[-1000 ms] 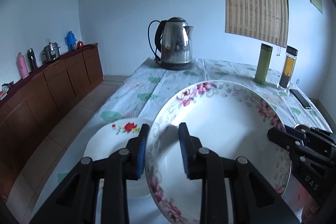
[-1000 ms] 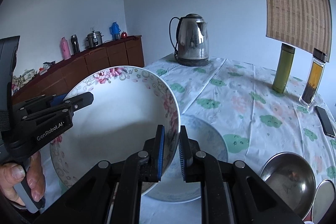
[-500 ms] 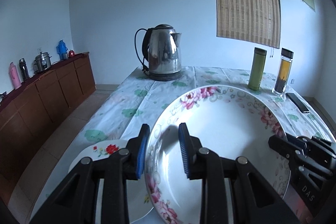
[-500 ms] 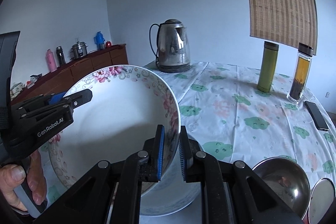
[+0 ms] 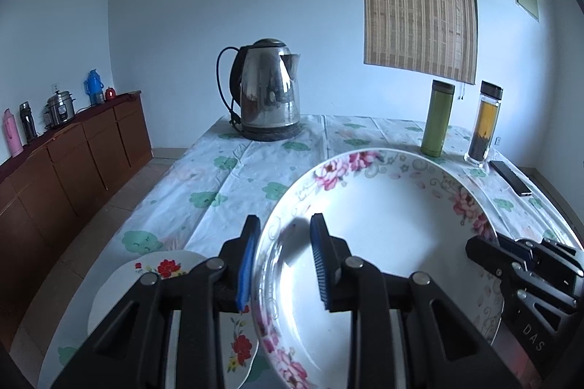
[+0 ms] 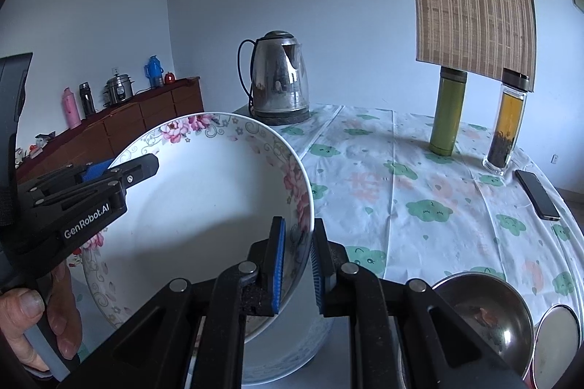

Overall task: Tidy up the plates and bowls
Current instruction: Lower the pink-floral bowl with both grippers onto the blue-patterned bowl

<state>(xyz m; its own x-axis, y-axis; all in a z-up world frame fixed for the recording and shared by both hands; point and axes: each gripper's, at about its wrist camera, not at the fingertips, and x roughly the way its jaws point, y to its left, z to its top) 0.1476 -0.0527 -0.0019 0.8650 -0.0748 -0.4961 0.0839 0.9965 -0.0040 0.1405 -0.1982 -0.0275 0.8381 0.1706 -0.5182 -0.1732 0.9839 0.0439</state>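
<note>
A large white bowl with pink flowers on its rim (image 5: 394, 243) (image 6: 204, 206) is held in the air between both grippers. My left gripper (image 5: 283, 261) is shut on its left rim. My right gripper (image 6: 295, 265) is shut on its right rim and shows at the right edge of the left wrist view (image 5: 525, 265). A white plate with red flowers (image 5: 160, 279) lies on the table below the left gripper. Another white dish (image 6: 292, 352) sits under the bowl in the right wrist view.
A steel kettle (image 5: 268, 93) stands at the table's far end. A green flask (image 6: 450, 111), a tea bottle (image 6: 509, 122) and a phone (image 6: 536, 193) are at the right. Two steel bowls (image 6: 485, 308) sit near right. A wooden sideboard (image 5: 73, 162) runs along the left.
Both grippers have lifted the flowered bowl and moved it slightly along the table; the red-flowered plate now sits lower and further left. The grips have not changed.
</note>
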